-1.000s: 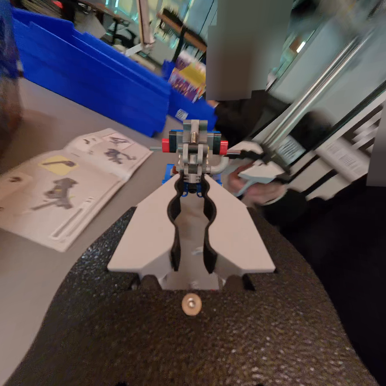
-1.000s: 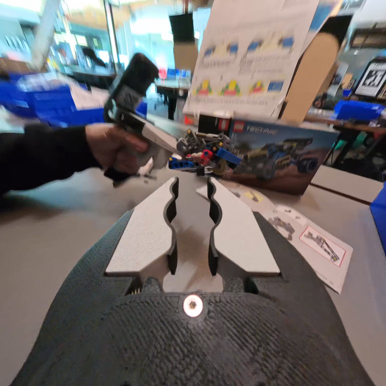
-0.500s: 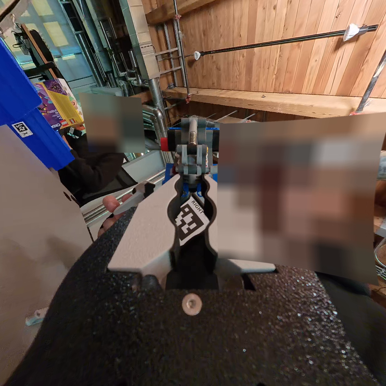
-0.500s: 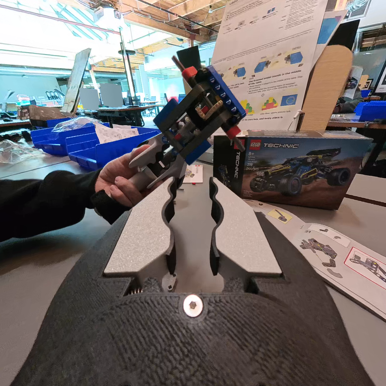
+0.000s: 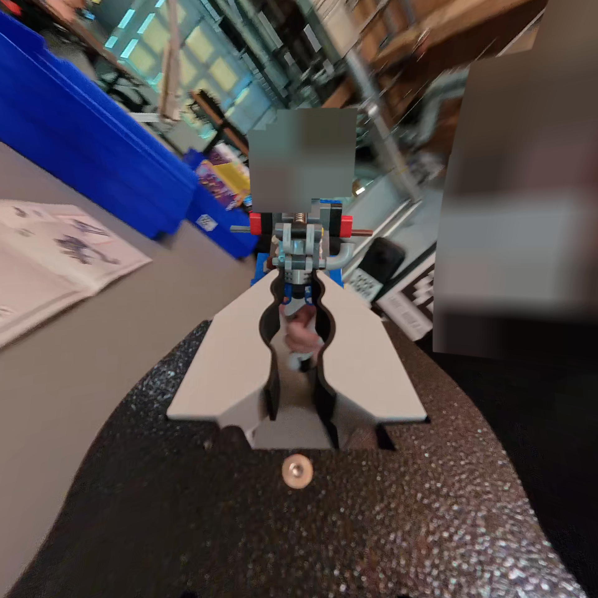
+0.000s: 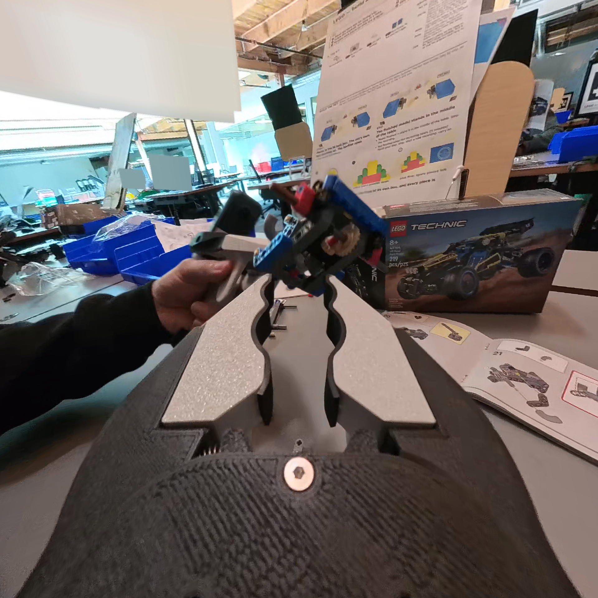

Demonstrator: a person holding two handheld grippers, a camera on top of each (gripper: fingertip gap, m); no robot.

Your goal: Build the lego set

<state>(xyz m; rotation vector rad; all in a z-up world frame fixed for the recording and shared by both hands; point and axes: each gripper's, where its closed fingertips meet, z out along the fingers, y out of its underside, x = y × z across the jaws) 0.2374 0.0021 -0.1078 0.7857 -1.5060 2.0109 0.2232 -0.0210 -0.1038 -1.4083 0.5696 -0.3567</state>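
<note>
The left gripper (image 5: 297, 284) is clamped on a blue, grey and red brick model (image 5: 299, 246) held above the bench (image 6: 582, 310); the right gripper (image 6: 297, 291) is open and bare, just below it. A printed toy box (image 6: 469, 255) and an open booklet (image 6: 517, 372) lie beyond

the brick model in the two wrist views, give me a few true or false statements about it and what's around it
1. The left claw is shut on the brick model. True.
2. The model rests on the table. False: it is held up in the air, above the table.
3. The right claw grips the model. False: its fingers stand apart with nothing between them, and the model is beyond their tips.
4. An open instruction booklet lies on the table to the right of the right claw. True.
5. The set's box lies flat under the booklet. False: it stands behind the booklet.
</note>
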